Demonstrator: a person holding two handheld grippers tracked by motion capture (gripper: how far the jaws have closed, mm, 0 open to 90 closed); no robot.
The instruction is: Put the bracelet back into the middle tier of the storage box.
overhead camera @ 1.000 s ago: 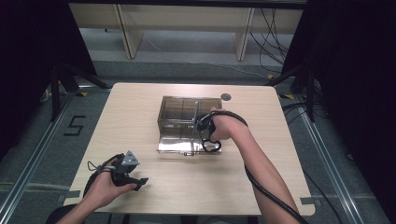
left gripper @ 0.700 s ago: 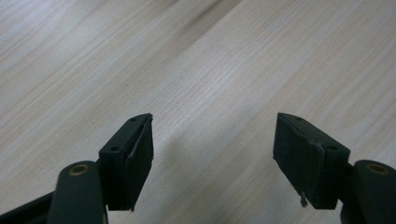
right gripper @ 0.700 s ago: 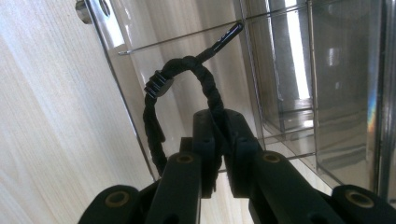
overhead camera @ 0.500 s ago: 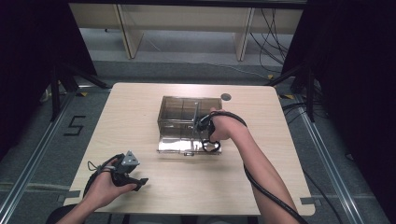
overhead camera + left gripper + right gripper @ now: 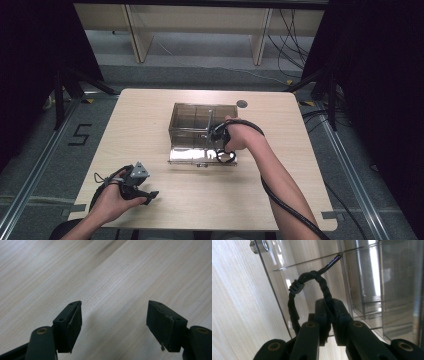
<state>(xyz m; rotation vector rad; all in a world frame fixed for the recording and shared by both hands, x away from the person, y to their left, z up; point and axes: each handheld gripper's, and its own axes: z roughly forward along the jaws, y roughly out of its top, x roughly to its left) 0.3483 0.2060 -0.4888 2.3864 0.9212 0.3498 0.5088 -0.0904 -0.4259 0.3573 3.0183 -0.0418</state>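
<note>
My right gripper (image 5: 329, 315) is clamped on a black braided loop (image 5: 293, 307), a cord-like bracelet with a small dark bead on it; in the right gripper view the jaws pinch one side of the loop while the rest arcs up and away to the left of the jaws, ending in a thin dark tip that points up and to the right; its jaws have just been opening a little, yet the cord sits pinched between the pads. Directly behind the loop lies the clear plastic box (image 5: 367, 285), its flat lid (image 5: 279, 272) folded open on the wooden table (image 5: 234, 305), a round metal knob at the lid's far corner; the box's divided compartments stand to the right of the jaws.

From the high view, my right gripper (image 5: 220, 145) hangs over the near edge of the box (image 5: 192, 120), above the opened lid (image 5: 187, 156), and the loop (image 5: 225, 156) dangles just below it over the lid's right end; whether it touches the lid I cannot tell.

My left gripper (image 5: 142, 192) rests low at the near left corner of the table (image 5: 300, 150), well apart from the box; in the left gripper view its jaws stand wide apart (image 5: 113, 320) with bare pale wood (image 5: 120, 277) between and ahead of them, gripping nothing.
</note>
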